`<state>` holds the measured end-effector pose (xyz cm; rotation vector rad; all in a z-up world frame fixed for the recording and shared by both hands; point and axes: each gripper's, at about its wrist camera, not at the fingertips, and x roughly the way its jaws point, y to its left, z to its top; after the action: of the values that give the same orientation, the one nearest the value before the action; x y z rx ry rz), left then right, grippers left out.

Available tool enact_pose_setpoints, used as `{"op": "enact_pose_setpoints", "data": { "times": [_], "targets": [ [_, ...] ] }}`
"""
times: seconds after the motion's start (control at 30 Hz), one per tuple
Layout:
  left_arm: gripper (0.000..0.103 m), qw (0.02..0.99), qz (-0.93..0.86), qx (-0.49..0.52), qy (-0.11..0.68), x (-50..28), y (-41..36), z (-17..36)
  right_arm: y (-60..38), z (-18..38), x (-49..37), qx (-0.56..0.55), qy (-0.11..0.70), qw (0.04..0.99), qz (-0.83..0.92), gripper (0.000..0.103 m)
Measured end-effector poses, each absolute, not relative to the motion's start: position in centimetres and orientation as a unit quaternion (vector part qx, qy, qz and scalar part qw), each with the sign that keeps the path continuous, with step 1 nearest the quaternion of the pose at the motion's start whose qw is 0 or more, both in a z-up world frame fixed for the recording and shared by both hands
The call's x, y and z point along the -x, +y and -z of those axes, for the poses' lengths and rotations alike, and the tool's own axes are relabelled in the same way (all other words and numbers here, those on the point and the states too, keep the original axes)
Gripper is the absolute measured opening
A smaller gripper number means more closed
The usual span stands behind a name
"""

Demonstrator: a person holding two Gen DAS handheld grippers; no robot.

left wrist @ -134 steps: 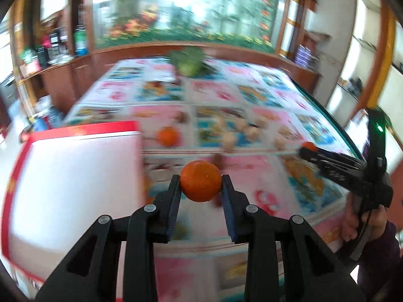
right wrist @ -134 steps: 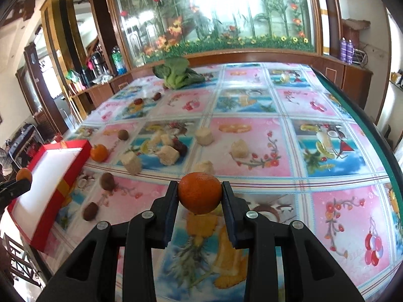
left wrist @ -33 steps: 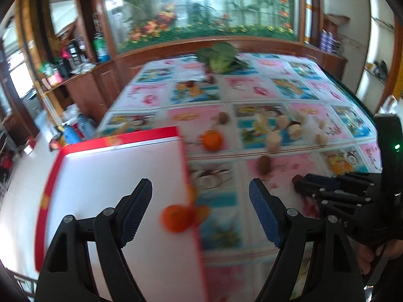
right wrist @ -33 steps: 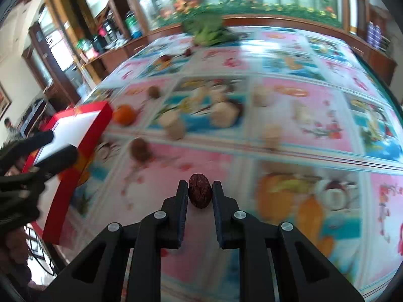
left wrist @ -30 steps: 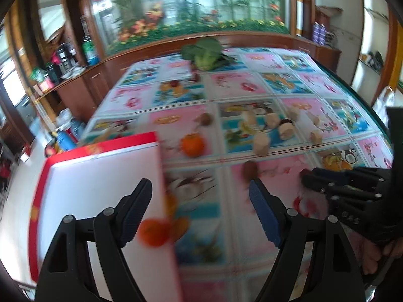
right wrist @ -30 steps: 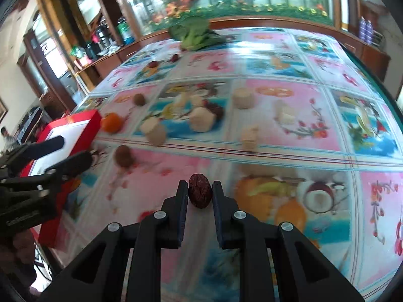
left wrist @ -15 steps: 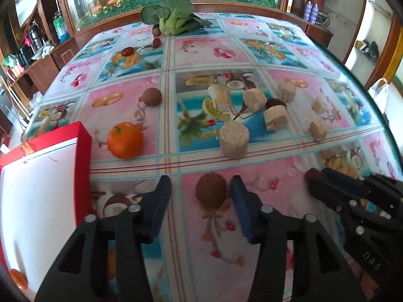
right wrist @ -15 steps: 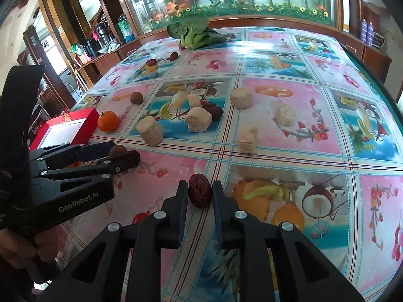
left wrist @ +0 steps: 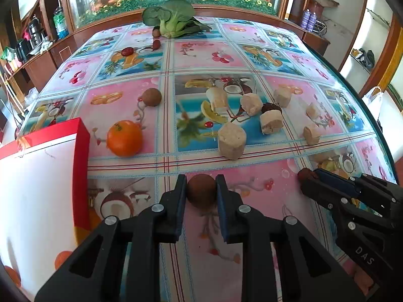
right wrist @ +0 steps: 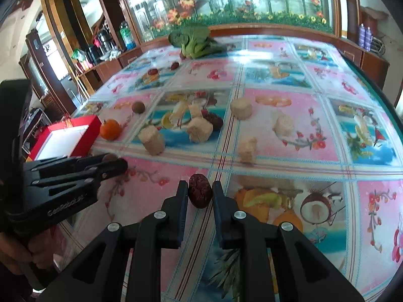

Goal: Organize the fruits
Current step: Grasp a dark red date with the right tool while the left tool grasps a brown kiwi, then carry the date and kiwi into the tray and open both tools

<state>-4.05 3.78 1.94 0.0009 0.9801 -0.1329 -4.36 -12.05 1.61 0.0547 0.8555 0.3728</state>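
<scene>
In the left wrist view my left gripper [left wrist: 201, 193] is low over the tablecloth. Its jaws are closing on a round brown fruit [left wrist: 201, 191], and the pads press both its sides. To its left stands a red box [left wrist: 81, 151] with a white inside, where an orange [left wrist: 63, 261] lies partly hidden. Another orange [left wrist: 124, 138] and a second brown fruit [left wrist: 152, 97] lie on the cloth beyond. My right gripper [right wrist: 200, 191] is shut on a dark red date [right wrist: 200, 194], held just above the table. It also shows at the right, right gripper [left wrist: 306, 176].
Several beige chunks [left wrist: 231, 141] and a dark date lie scattered mid-table. A leafy green vegetable [left wrist: 173, 21] and more red dates [left wrist: 127, 51] sit at the far end. The table's right edge [left wrist: 372, 115] curves close by. In the right wrist view the left gripper [right wrist: 110, 162] sits beside the red box [right wrist: 68, 138].
My left gripper moved right off the red box and down to the brown fruit, then closed from wide open onto it. The right gripper stayed put with its date.
</scene>
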Motion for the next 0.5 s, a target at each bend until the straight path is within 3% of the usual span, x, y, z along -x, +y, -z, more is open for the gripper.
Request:
{"op": "enact_pose_setpoints", "data": {
  "times": [0.5],
  "targets": [
    [0.025,0.921,0.009,0.032,0.388,12.5,10.2,-8.1,-12.4,-2.8,4.7,-0.034,0.365,0.918,-0.154,0.018]
  ]
}}
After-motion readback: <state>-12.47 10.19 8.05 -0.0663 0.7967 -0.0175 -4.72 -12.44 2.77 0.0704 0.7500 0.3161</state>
